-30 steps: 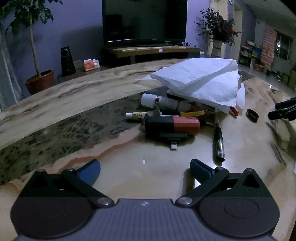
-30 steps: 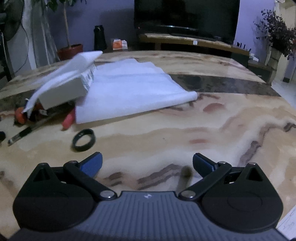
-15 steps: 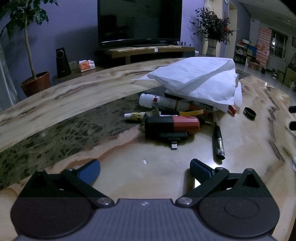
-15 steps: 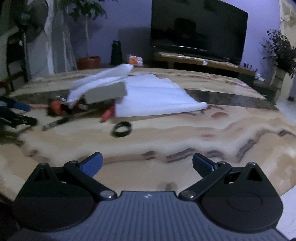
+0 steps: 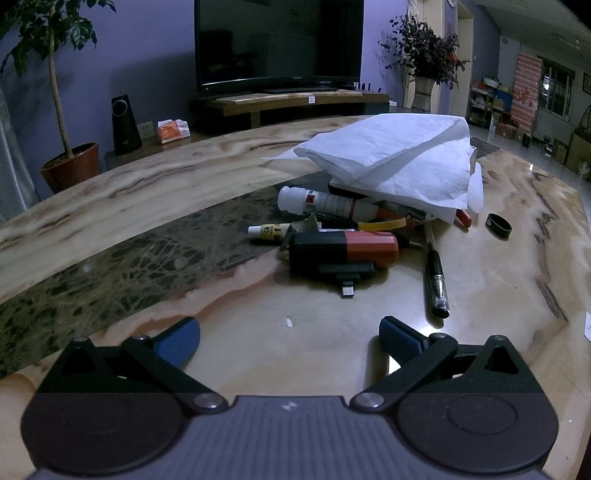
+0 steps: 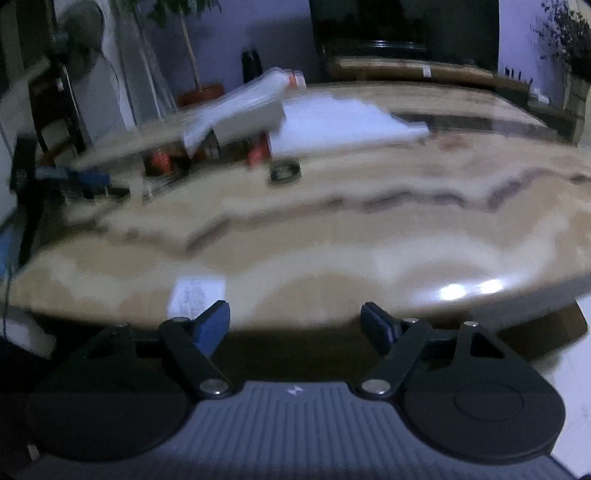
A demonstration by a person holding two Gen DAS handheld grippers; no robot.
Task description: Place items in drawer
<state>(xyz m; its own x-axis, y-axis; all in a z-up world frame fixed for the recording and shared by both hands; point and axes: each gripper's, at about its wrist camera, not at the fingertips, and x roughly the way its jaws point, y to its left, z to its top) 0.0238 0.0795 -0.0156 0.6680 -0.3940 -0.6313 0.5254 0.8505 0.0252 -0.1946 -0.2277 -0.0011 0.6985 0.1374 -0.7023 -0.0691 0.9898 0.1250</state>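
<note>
A heap of small items lies on the marble table (image 5: pixel 147 206): a black and red block (image 5: pixel 343 249), a white bottle (image 5: pixel 325 203), a small white tube (image 5: pixel 267 232), a black pen (image 5: pixel 436 280) and a black ring (image 5: pixel 498 225), partly under white paper towels (image 5: pixel 399 162). My left gripper (image 5: pixel 290 338) hovers open just in front of the heap, holding nothing. My right gripper (image 6: pixel 295 323) is open and empty, back past the table's near edge. In its blurred view the heap (image 6: pixel 236 140), the ring (image 6: pixel 284 171) and the left gripper (image 6: pixel 85 181) show far off. No drawer is in view.
A small paper slip (image 6: pixel 195 295) lies near the table's front edge. Beyond the table stand a TV (image 5: pixel 277 40) on a low stand, a black speaker (image 5: pixel 125 123), a potted tree (image 5: pixel 70 162) and a vase of dried flowers (image 5: pixel 424 74). A fan (image 6: pixel 74 29) stands at the far left.
My right gripper has pulled back and away from the heap, past the table's edge, and its view has blurred. My left gripper has barely moved and stays open.
</note>
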